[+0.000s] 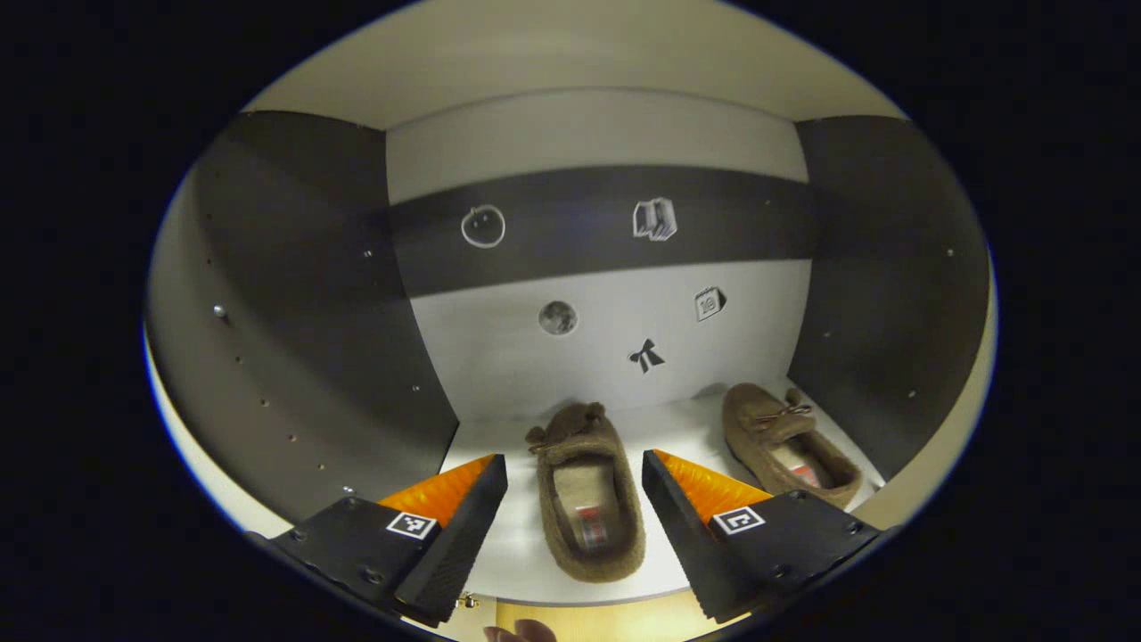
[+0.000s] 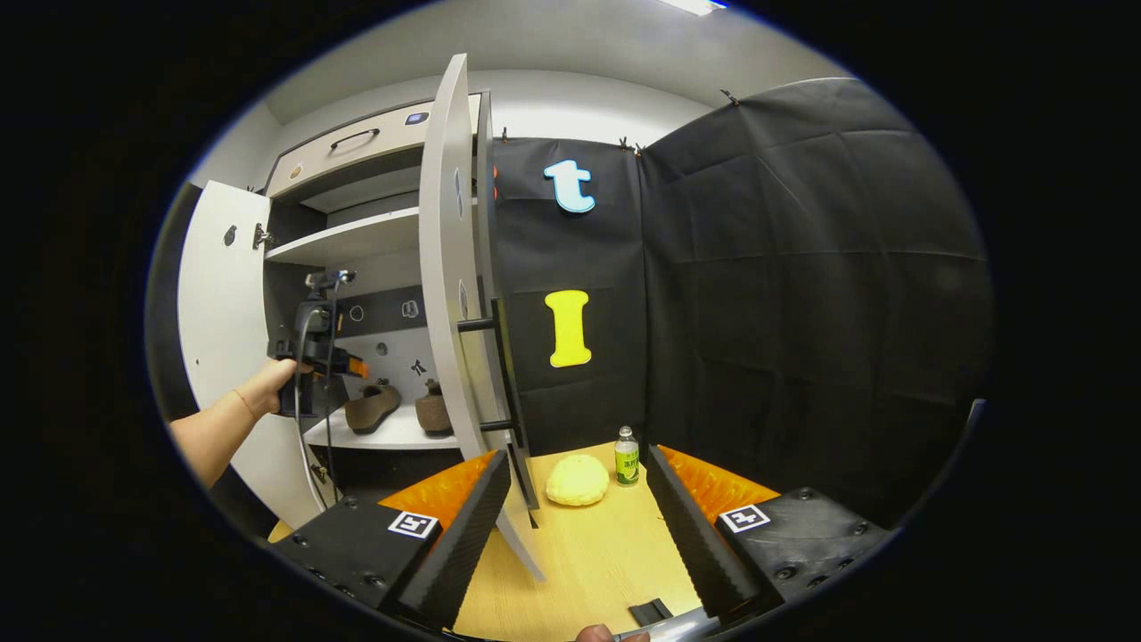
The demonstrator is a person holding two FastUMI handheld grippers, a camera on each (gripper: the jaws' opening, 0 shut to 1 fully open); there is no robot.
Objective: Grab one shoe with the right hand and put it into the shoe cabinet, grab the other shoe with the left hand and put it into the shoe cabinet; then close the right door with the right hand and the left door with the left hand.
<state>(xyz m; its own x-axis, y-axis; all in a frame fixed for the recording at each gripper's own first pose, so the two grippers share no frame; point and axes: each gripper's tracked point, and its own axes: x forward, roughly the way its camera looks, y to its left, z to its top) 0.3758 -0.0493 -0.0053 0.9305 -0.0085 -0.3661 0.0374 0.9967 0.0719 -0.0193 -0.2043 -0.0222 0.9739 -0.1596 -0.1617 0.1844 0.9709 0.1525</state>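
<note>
Both shoes look placed to me: in the left gripper view the nearer shoe (image 1: 588,490) lies on the cabinet shelf (image 1: 508,544) between my left hand-held gripper (image 1: 575,477) fingers without touching either, and the other shoe (image 1: 789,441) sits to its right by the side wall. That hand-held gripper is spread wide and holds nothing. My right hand-held gripper (image 2: 578,481) hangs over the worktop (image 2: 579,544), also wide open and empty, with the right door (image 2: 455,294) standing edge-on just ahead and its bar handle (image 2: 499,374) facing me. A yellow bun-like thing (image 2: 578,480) and a small bottle (image 2: 627,455) stand farther back. I judge the door-closing step is due: draw the left hand-held gripper out of the cabinet, then bring the right one against the right door and swing it shut. The left door (image 2: 218,294) follows.
</note>
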